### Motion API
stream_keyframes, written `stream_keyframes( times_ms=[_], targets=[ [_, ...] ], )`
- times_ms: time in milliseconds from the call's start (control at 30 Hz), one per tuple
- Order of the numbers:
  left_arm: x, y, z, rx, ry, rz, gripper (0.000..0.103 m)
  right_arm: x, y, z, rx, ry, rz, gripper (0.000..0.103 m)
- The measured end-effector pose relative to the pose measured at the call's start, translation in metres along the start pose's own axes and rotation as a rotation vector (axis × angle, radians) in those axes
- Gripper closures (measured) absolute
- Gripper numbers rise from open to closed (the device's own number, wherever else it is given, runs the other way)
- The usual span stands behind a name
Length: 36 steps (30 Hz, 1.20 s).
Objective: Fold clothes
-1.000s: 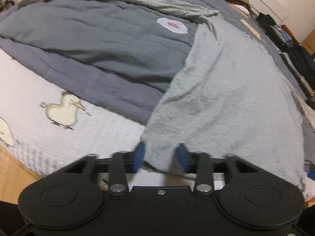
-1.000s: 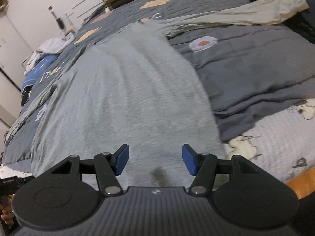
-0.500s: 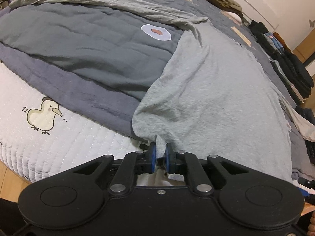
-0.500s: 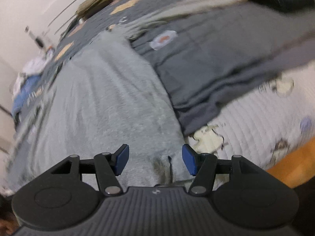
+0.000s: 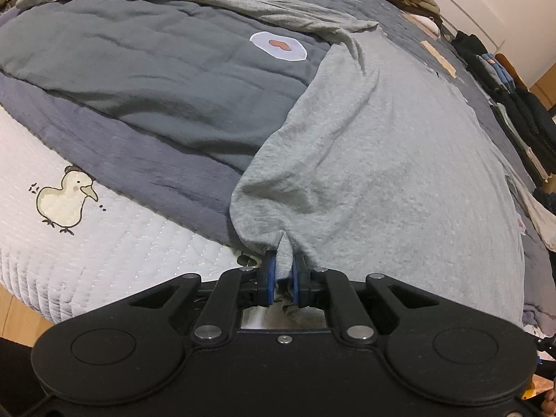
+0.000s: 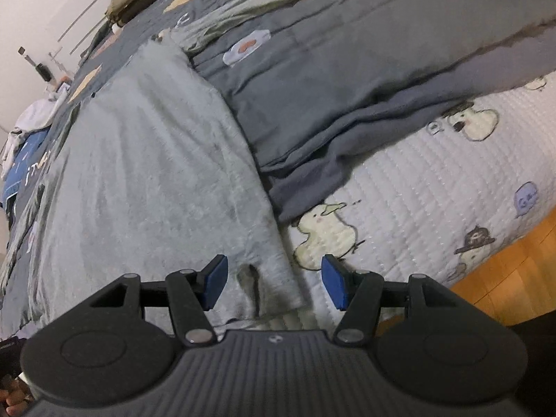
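The grey shirt [image 5: 382,160] lies flat on the bed [image 5: 114,243], its long axis running away from both claws. The left claw [image 5: 282,272] is pinched on the near hem. The right claw [image 6: 274,279] hangs wide and empty over the same near hem, so that corner sits right between its fingers.
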<state>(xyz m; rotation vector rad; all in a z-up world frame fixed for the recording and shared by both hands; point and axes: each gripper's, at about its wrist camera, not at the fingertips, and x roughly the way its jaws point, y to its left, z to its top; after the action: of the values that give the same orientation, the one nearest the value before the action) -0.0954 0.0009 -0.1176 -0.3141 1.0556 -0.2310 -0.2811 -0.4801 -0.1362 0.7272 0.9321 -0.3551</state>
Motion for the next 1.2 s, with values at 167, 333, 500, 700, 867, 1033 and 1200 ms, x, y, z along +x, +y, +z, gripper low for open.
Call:
stream_keyframes(
  times_ms=[167,333,500,700,867,1033,1200],
  targets=[
    [-0.001,0.000,0.000,-0.006,-0.002,0.001,0.093,-0.003,0.005,-0.005,-0.018,-0.004,0.054,0.044],
    [-0.001,-0.001,0.000,-0.007,-0.005,0.003,0.093,-0.001,0.015,-0.011,-0.056,0.006,0.090,0.089],
    [-0.003,0.000,0.000,-0.016,-0.019,-0.004,0.093,-0.009,0.009,-0.009,0.028,-0.032,0.185,0.097],
    [-0.021,0.001,0.003,-0.035,-0.107,-0.047,0.095,-0.026,-0.010,-0.002,0.194,-0.121,0.303,0.097],
    [-0.035,-0.002,0.014,-0.037,-0.169,-0.079,0.095,-0.029,-0.010,0.014,0.243,-0.166,0.362,0.097],
    [-0.041,-0.008,0.034,-0.021,-0.219,-0.095,0.095,-0.029,-0.002,0.039,0.258,-0.203,0.395,0.097],
    [-0.036,-0.019,0.068,0.001,-0.257,-0.101,0.095,-0.026,0.011,0.079,0.249,-0.241,0.405,0.097]
  ],
)
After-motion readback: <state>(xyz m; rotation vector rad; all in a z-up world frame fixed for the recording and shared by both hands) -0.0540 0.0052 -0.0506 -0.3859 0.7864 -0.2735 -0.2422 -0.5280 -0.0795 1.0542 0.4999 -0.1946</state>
